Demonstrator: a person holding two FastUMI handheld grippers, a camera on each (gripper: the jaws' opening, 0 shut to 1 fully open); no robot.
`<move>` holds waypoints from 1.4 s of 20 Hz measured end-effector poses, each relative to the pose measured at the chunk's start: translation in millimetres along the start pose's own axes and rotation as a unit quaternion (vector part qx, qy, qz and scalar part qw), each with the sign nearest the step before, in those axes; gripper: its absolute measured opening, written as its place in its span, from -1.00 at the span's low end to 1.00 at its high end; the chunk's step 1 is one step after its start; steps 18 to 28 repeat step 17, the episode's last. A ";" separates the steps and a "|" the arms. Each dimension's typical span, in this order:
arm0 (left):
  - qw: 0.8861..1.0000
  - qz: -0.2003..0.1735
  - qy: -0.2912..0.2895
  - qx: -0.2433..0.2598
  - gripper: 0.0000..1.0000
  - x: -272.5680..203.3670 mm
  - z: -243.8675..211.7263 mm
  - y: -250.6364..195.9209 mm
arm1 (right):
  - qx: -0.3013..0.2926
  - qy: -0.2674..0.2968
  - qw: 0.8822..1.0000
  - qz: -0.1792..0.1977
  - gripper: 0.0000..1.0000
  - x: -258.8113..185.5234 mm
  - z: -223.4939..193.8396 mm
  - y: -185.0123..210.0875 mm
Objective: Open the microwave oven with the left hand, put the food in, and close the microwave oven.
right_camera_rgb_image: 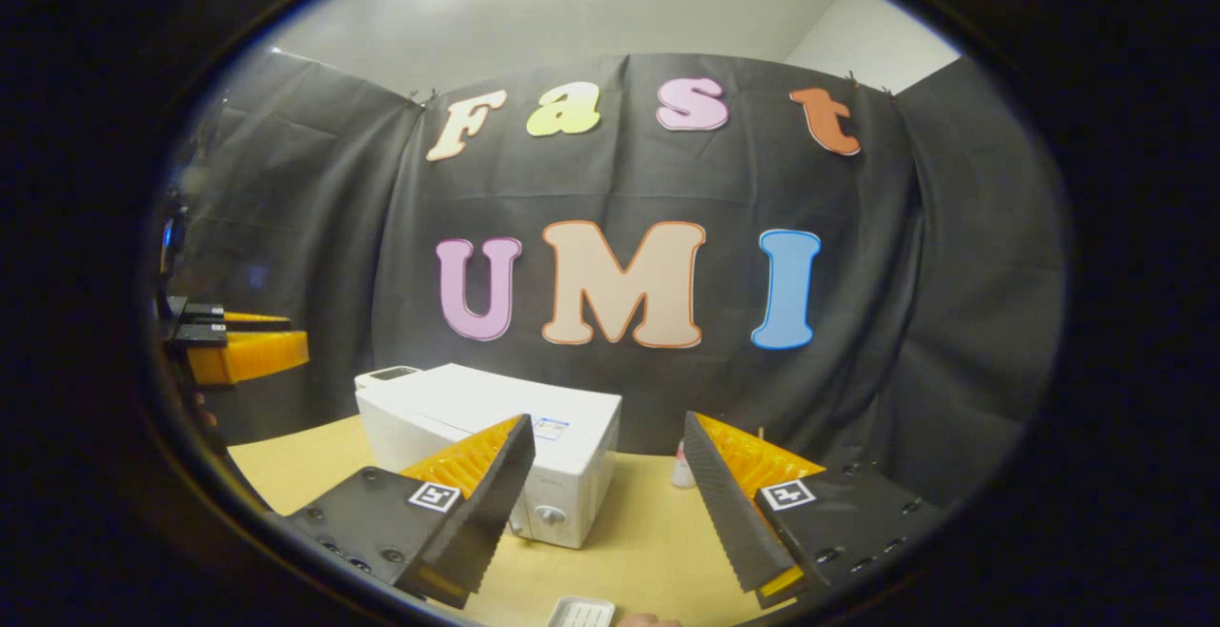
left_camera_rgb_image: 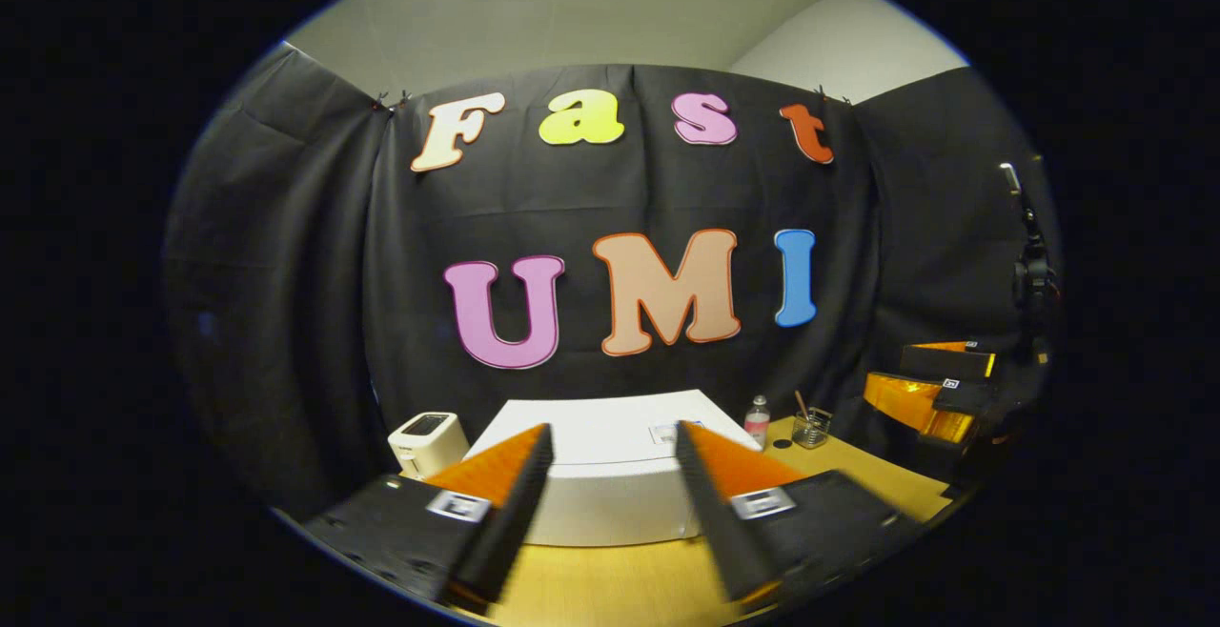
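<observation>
A recording booth set up as a mock kitchen: black cloth wall (right_camera_rgb_image: pixel 286 227) hung under an office ceiling (clips along its top), a wooden table (right_camera_rgb_image: pixel 648 522) bearing a white microwave (right_camera_rgb_image: pixel 477 417) and toaster (left_camera_rgb_image: pixel 427 441).

both hand-held grippers, left (left_camera_rgb_image: pixel 612 446) and right (right_camera_rgb_image: pixel 605 436), hover with fingers spread apart.

A pale toaster (left_camera_rgb_image: pixel 427 443) stands on the wooden table (left_camera_rgb_image: pixel 858 475) at about eight o'clock. Toward four o'clock, a small bottle (left_camera_rgb_image: pixel 757 420) sits beside a glass jar (left_camera_rgb_image: pixel 811 427) holding what may be sticks.
</observation>
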State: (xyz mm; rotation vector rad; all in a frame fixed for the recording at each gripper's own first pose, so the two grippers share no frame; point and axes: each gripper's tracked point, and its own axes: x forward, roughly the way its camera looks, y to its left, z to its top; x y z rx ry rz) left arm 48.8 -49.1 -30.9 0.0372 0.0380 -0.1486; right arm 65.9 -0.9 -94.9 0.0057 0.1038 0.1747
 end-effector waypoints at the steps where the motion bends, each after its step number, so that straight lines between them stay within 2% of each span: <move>1: 1.000 0.006 -0.001 0.001 0.96 -7.7 2.2 3.7 | -0.002 0.000 1.000 0.000 0.93 -0.9 -0.7 0.7; 2: 1.000 0.007 0.001 0.002 0.89 -14.8 1.6 1.8 | -0.002 0.001 1.000 0.002 0.93 -2.2 -2.0 3.3; 3: 1.000 0.004 0.005 -0.002 0.95 -15.0 -0.1 0.5 | -0.001 0.002 1.000 0.003 0.95 -4.3 -2.2 5.3; 9: 1.000 -0.006 0.018 -0.016 0.92 -16.1 -8.8 -3.9 | -0.002 0.008 1.000 0.005 0.94 -7.6 -4.4 12.9; 28: 1.000 -0.011 0.016 -0.012 0.94 -13.2 -6.4 -0.9 | 0.002 0.008 1.000 0.000 0.94 -7.2 -5.9 13.5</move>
